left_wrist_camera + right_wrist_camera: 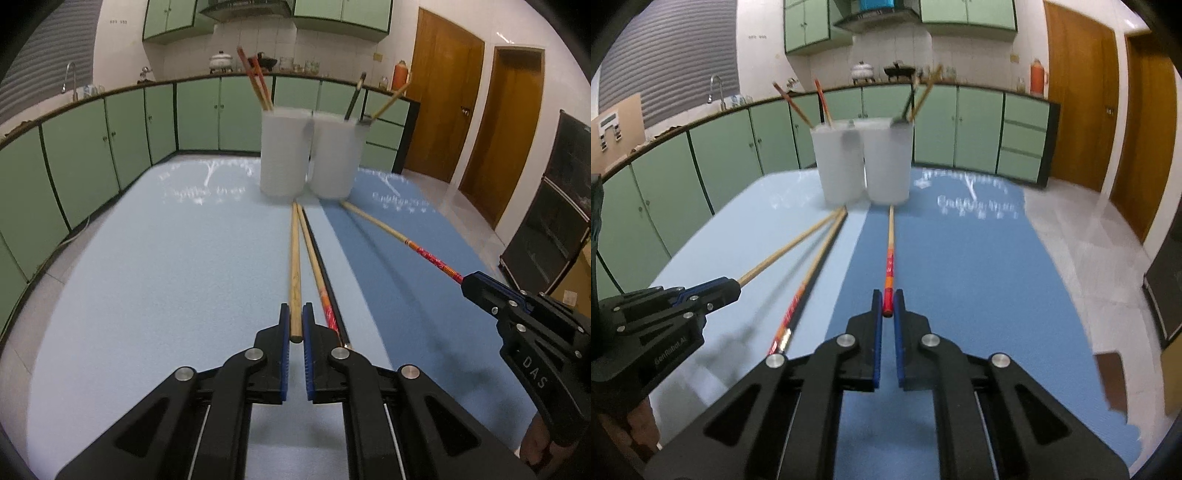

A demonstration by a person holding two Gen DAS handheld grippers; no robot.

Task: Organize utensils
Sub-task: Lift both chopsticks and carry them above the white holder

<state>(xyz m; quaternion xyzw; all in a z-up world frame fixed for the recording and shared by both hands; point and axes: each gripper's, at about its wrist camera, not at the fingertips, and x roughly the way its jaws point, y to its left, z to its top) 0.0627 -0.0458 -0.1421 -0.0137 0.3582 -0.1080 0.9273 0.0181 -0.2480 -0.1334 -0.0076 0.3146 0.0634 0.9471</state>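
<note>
The left gripper [296,317] is closed on the thick end of a plain wooden chopstick [294,266], its blue pads [283,332] pressing the stick from both sides; the stick runs away from the jaws toward the far side of the table, its tip close to the base of the left white cup [284,151]. Just right of it on the pale blue mat [147,277] lie two more: a wooden chopstick with an orange and red handle [314,258] and, touching it, a black chopstick [325,269] along the seam where the pale mat meets the darker blue mat [388,258]. The right gripper [887,304] is likewise clamped shut, on the red end of a red-handled chopstick [890,251] that points straight toward the right white cup [886,162]. The two cups stand side by side, touching or nearly so, at the far edge of the mats. The left one holds two reddish chopsticks [255,79] leaning left; the right one holds a dark chopstick [354,98] and a light wooden one [391,98] leaning right. Whether the far tips of the gripped sticks touch the mats is unclear through the blur. Green cabinets [92,147] curve behind the table, and brown wooden doors [443,103] stand at the far right.
</note>
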